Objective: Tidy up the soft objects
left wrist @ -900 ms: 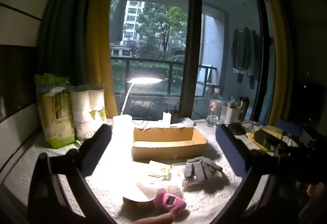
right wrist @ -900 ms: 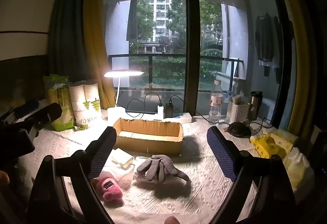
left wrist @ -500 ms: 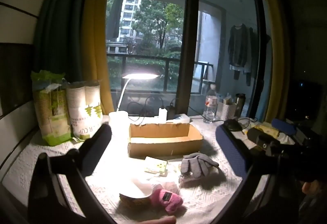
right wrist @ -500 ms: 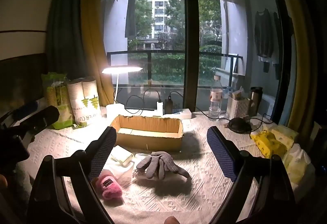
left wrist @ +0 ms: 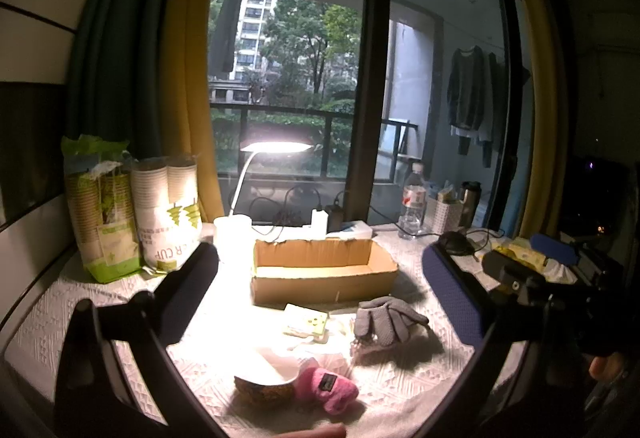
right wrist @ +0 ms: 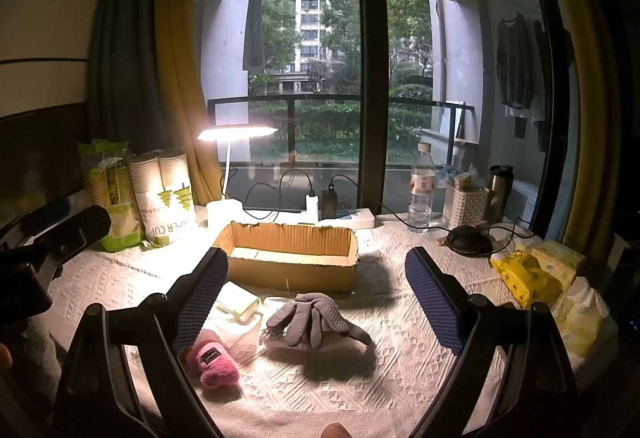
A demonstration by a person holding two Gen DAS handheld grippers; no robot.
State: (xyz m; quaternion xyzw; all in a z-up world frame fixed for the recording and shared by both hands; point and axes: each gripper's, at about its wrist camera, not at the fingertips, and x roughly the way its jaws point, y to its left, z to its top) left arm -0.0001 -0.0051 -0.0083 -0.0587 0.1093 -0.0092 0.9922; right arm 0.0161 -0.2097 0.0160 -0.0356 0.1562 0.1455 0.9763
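Both the left gripper point(left wrist: 320, 286) and the right gripper point(right wrist: 316, 292) stay spread wide, grasping nothing; the scene sits slightly lower in both views than before. The grey knitted dotted glove point(right wrist: 316, 320) lies limp before the open cardboard box point(right wrist: 290, 258), mid-tabletop. The pink fuzzy sock point(right wrist: 214, 362) is partly hidden by a finger.

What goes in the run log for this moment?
left gripper: open, empty | right gripper: open, empty | grey gloves, pink plush: on tablecloth | cardboard box: empty
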